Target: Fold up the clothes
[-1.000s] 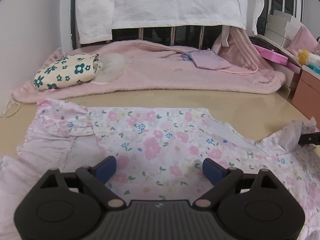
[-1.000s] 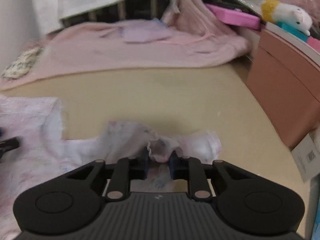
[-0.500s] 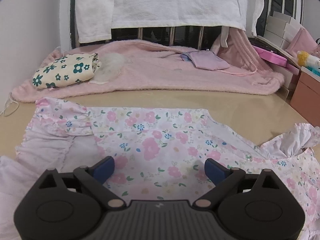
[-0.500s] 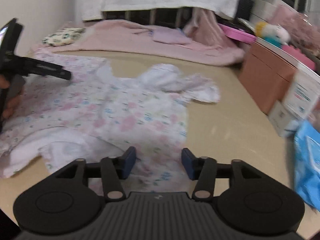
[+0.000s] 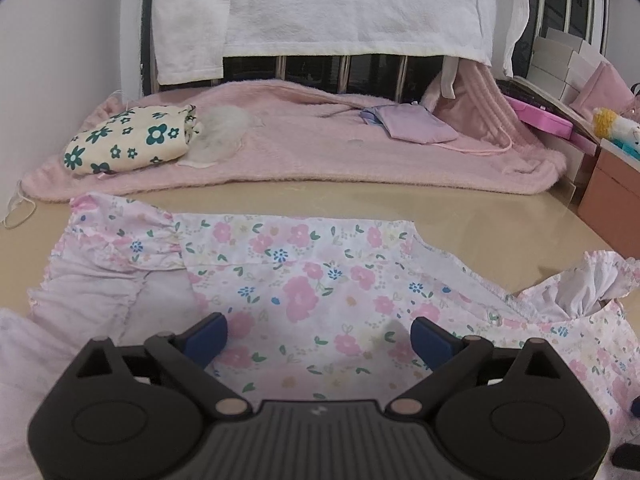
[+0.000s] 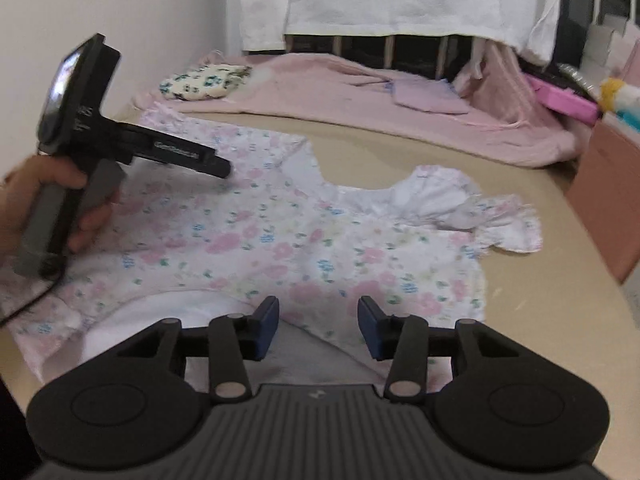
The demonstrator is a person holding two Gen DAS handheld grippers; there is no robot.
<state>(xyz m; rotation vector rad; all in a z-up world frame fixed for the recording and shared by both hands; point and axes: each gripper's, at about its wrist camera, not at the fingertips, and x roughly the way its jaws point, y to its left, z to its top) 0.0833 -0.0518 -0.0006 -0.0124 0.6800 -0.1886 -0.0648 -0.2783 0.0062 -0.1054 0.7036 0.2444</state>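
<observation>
The beige desk (image 6: 540, 300) carries everything; its near edge is cut off by both tool bodies. Across its far side lies a pink blanket (image 5: 320, 152), under a white towel (image 5: 320, 0) whose top leaves the picture. The floral garment (image 6: 280, 236) is spread flat on the middle of the desk, neckline toward the blanket, one ruffled sleeve (image 6: 460, 208) bunched at its right shoulder. In the left wrist view that sleeve (image 5: 592, 288) is half cut off by the frame edge, and the garment's hem is hidden under the tool. Whether the pale layer at the near hem is lining or a folded part is hard to tell.

A folded flower-print cloth (image 5: 128, 144) and a lilac pouch (image 5: 412, 126) rest on the blanket.

The left tool (image 5: 318, 334) hovers over the garment's chest, jaws wide apart and empty, as it was a second ago. The right tool (image 6: 318, 320), which a second ago pinched the sleeve, has let go and drawn back to the hem; its jaws stand apart, holding nothing. A hand (image 6: 60, 200) grips the left tool's handle, seen blurred.
</observation>
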